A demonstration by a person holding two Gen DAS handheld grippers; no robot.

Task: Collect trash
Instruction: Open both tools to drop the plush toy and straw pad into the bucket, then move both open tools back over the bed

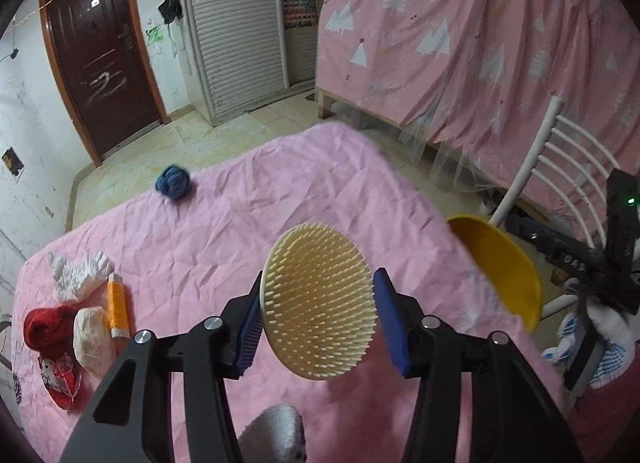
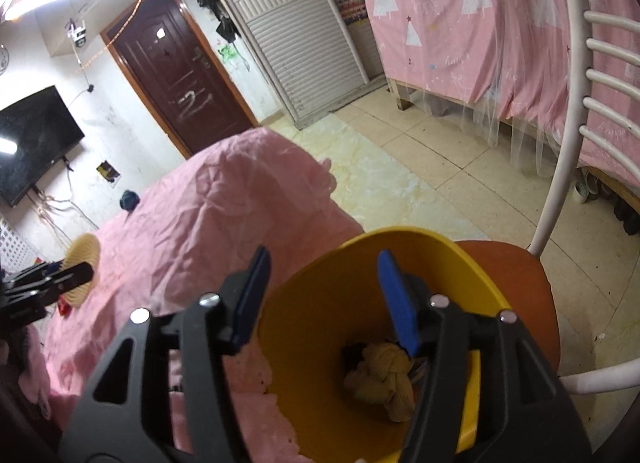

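left gripper (image 1: 318, 313) fingers pinch round bristle brush (image 1: 319, 301) centre frame, bristles facing camera | right gripper (image 2: 326, 301) fingers spread, empty, over yellow bin (image 2: 360, 263) lower centre

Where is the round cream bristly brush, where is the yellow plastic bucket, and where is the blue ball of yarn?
Round cream bristly brush (image 1: 320, 301): left wrist view, middle of its bristled face.
Yellow plastic bucket (image 2: 320, 303): right wrist view, bare inner wall.
Blue ball of yarn (image 1: 173, 181): left wrist view, centre of the ball.
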